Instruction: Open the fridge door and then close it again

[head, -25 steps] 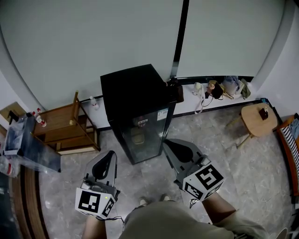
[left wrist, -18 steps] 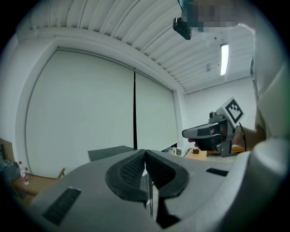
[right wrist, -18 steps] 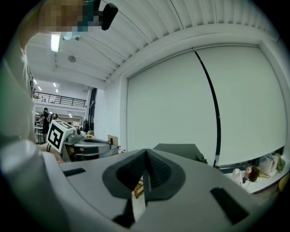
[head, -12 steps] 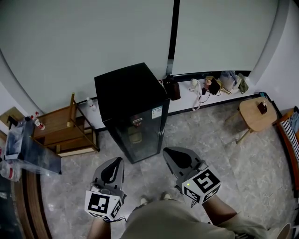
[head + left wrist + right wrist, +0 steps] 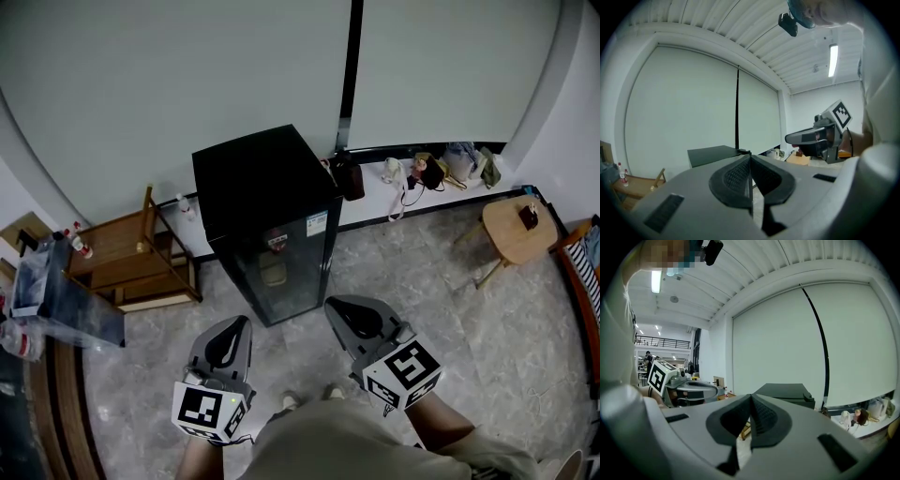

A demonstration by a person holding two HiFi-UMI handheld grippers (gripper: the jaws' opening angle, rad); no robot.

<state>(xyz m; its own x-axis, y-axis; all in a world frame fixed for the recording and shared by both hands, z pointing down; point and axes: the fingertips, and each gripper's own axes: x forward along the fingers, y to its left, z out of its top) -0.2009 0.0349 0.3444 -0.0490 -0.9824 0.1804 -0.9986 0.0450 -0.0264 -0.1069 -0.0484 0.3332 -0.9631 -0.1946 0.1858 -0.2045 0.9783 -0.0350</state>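
the black fridge [image 5: 267, 187] is found standing on the floor [image 5: 431, 281] against the far wall, its glass door [image 5: 279, 277] shut and turned toward the near side. the left gripper [image 5: 236, 324] is held near and slightly left of the door, well apart from it; its fingers [image 5: 736, 177] are pressed fully together with nothing between them. the right gripper [image 5: 337, 307] is held near and right of the door, also clear of it, its fingers [image 5: 765, 418] likewise closed on nothing. a wooden rack [image 5: 131, 258] is noted just left of the fridge, a round stool [image 5: 511, 234] well to the right.
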